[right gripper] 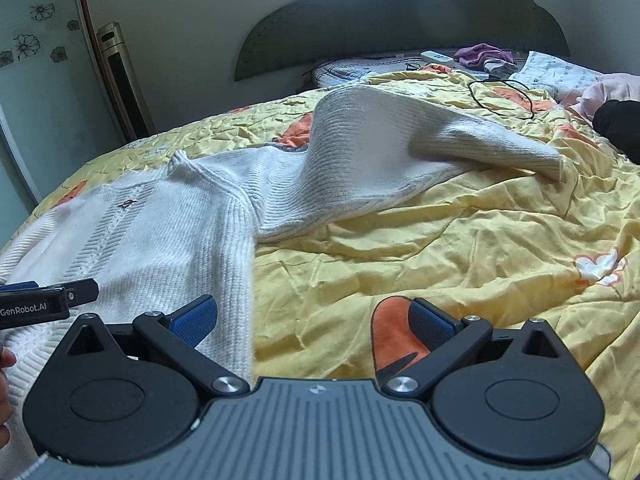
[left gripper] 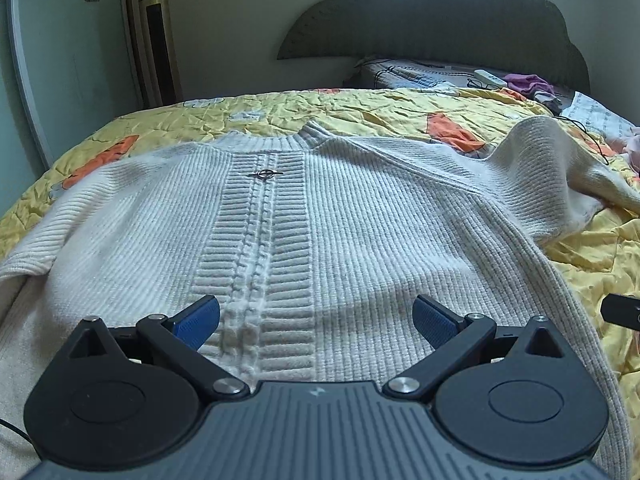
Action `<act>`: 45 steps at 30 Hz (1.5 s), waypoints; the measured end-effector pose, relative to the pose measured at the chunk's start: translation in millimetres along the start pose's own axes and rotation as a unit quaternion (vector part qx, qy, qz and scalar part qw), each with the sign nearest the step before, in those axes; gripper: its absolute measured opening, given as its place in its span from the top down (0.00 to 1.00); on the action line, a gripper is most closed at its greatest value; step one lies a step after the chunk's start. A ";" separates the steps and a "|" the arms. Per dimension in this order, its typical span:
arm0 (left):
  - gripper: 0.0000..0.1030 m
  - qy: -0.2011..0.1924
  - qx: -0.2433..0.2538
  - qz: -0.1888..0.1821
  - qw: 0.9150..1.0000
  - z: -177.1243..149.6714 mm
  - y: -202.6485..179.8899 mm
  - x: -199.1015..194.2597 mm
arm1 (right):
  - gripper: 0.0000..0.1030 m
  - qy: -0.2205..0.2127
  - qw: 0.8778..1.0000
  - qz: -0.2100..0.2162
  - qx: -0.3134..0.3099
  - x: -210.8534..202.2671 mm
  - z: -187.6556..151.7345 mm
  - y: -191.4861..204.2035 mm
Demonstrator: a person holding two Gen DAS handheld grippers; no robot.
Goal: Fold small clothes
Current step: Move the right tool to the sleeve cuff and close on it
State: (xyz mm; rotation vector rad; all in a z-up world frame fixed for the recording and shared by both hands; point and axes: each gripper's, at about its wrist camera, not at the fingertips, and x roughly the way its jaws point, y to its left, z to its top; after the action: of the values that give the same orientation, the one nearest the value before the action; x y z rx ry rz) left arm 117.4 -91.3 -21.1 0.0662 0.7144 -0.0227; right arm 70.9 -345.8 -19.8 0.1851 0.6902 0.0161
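The white knit sweater (left gripper: pixel 280 216) lies flat, front side up, on the bed with the yellow quilt (right gripper: pixel 400 264). My left hand-held gripper (left gripper: pixel 316 320) hovers over its lower middle part, with the fingers spread wide and holding nothing. My right hand-held gripper (right gripper: pixel 312 320) is also released, above the quilt just beside the sweater's edge. One sleeve (right gripper: pixel 400 148) stretches to the right, partly raised in a fold.

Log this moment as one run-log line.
left gripper: open over sweater | right gripper: open, empty | sleeve: unfolded on quilt
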 end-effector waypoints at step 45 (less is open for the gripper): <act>0.00 -0.013 0.024 0.000 1.000 -23.7 -19.4 22.0 | 0.00 -0.056 0.927 0.108 0.354 136.4 117.3 -243.1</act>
State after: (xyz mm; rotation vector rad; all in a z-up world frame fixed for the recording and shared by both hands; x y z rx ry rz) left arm 117.7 -109.0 -54.4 0.1117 0.6877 -0.0397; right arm 239.2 -593.7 -59.8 0.9514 0.5345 -0.0332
